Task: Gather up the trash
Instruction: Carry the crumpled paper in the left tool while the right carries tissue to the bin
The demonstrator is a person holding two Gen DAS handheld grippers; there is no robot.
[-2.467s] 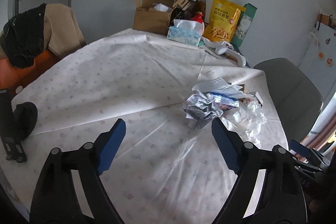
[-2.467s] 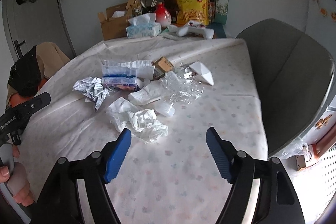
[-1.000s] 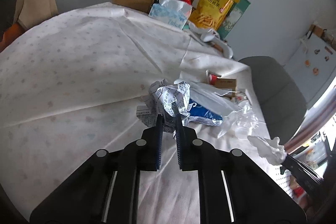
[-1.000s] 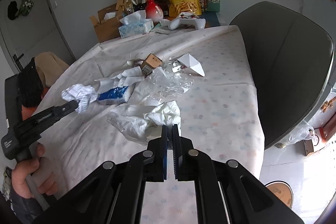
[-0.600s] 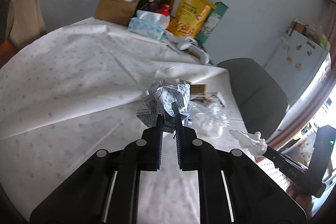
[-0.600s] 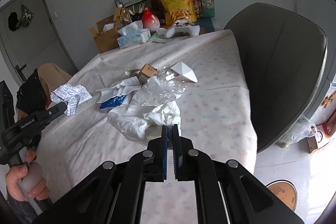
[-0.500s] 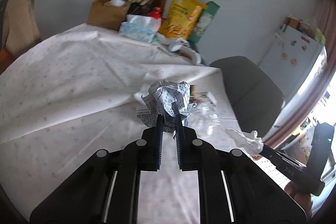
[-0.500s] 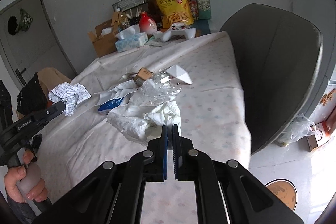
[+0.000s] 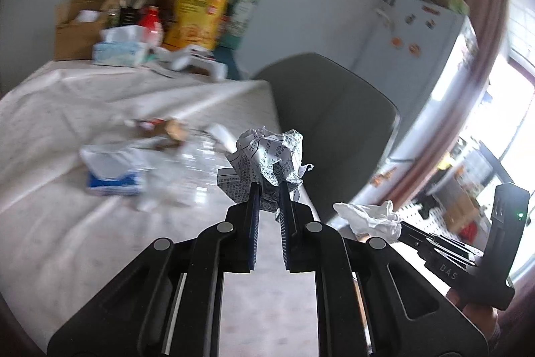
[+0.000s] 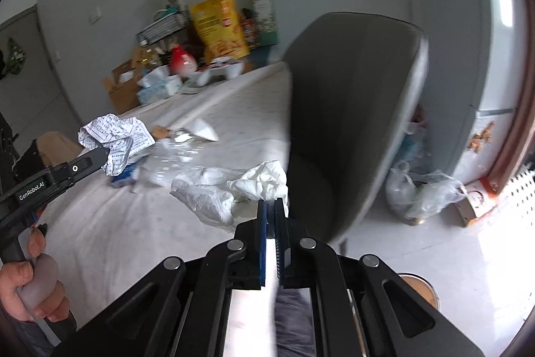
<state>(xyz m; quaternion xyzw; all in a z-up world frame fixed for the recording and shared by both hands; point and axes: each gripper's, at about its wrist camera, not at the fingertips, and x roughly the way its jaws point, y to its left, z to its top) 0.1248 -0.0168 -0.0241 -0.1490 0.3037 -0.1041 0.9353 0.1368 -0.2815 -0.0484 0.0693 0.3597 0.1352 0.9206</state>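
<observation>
My left gripper (image 9: 267,186) is shut on a crumpled printed paper (image 9: 267,156), held up in the air over the table's right edge. The same printed paper (image 10: 112,136) shows at the left of the right wrist view, at the left gripper's tip. My right gripper (image 10: 271,203) is shut on a crumpled white tissue and thin plastic (image 10: 234,189), lifted off the table; the same white tissue (image 9: 367,218) hangs at its tip in the left wrist view. More trash lies on the tablecloth: a blue-and-white packet (image 9: 112,176), clear plastic wrap (image 9: 187,169) and a small cardboard box (image 9: 175,129).
A grey chair (image 10: 351,122) stands right beside the table edge. At the table's (image 9: 67,240) far end are a cardboard box (image 9: 72,35), a tissue box (image 9: 118,51) and a yellow snack bag (image 9: 195,12). Filled clear bags (image 10: 421,189) lie on the floor by a fridge (image 9: 414,56).
Both grippers have swung to the right, away from the table's middle toward the chair and floor, each carrying its piece of trash. The views are now blurred with motion.
</observation>
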